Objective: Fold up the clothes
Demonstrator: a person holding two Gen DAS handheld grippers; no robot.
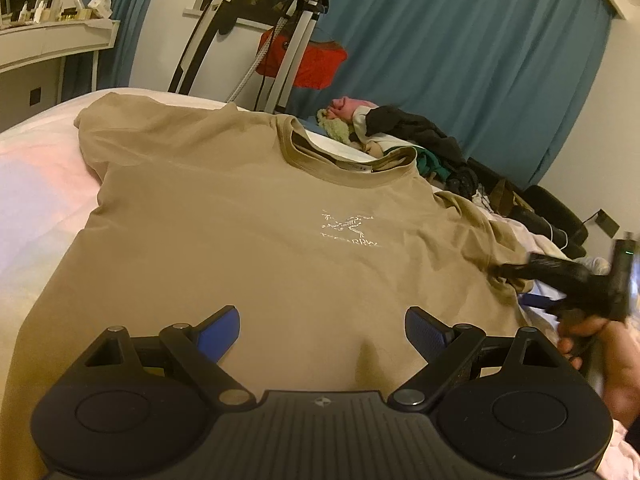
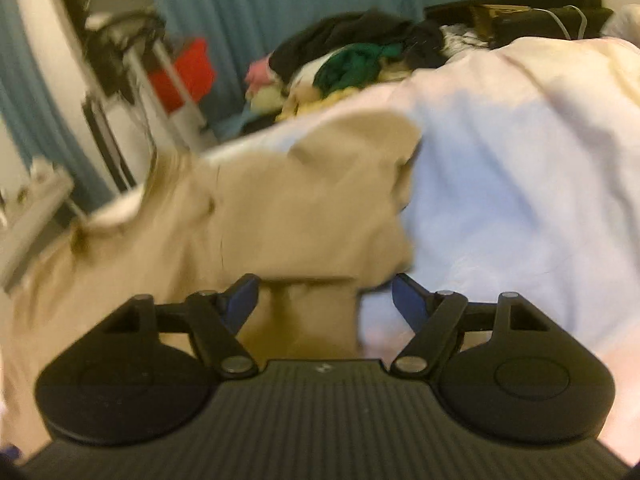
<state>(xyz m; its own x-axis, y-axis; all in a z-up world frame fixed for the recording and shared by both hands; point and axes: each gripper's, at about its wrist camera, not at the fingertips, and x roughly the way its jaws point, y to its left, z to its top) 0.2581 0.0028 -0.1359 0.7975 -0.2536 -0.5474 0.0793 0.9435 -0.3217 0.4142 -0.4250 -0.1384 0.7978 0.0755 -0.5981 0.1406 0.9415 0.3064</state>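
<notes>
A tan T-shirt [image 1: 240,220] with a white chest logo lies front up and spread flat on the bed, collar at the far side. My left gripper [image 1: 322,330] hovers open just above its lower half, with nothing between its blue pads [image 1: 220,332]. In the left wrist view my right gripper [image 1: 516,286] is a blurred shape at the shirt's right sleeve, held by a hand [image 1: 592,344]. In the blurred right wrist view the right gripper [image 2: 326,300] stands open, with a bunched fold of the tan T-shirt [image 2: 300,208] lying between its jaws and not pinched.
The bed is covered with a pale sheet [image 1: 36,184] [image 2: 500,184]. A pile of dark, green and pink clothes [image 1: 420,132] [image 2: 352,60] sits beyond the collar. Behind are a red bag [image 1: 304,64] on a metal stand, blue curtains [image 1: 480,60] and a white shelf [image 1: 52,40].
</notes>
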